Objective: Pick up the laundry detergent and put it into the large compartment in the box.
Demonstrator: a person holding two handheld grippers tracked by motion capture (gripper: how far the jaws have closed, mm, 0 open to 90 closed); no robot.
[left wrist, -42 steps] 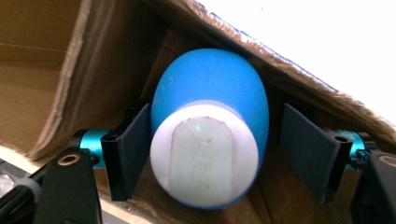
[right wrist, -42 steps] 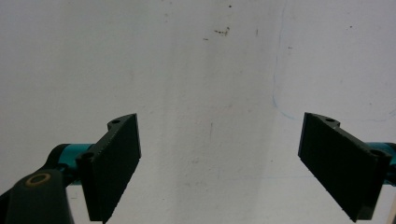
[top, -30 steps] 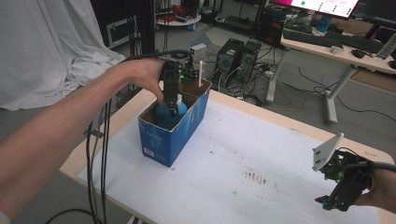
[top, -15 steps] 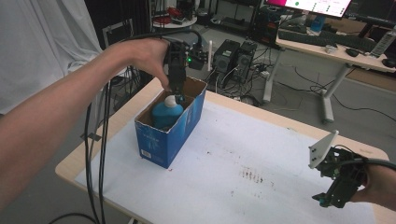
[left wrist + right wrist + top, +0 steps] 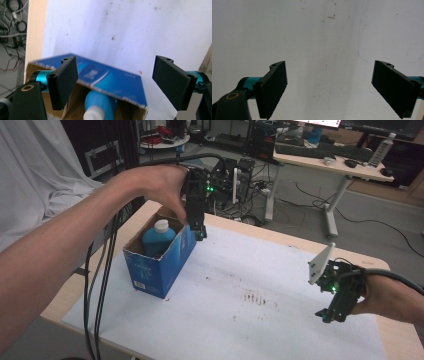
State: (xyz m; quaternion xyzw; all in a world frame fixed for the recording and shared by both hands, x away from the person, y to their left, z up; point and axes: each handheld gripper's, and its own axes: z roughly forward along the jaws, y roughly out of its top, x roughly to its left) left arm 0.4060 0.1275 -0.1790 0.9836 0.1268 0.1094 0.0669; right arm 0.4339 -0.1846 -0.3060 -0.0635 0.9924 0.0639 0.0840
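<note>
White-covered table across mid-frame. Blue bottle upright inside open blue box, left of centre. Left gripper just above box rim, jaws just widened, empty. Right gripper lower right, jaws spread, empty.

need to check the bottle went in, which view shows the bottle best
The high view: the bottle stands upright inside the box, its blue body and white cap seen from above. The left gripper view catches only its cap and shoulder at the bottom edge, blurred. The right gripper view faces the white table cover.
</note>
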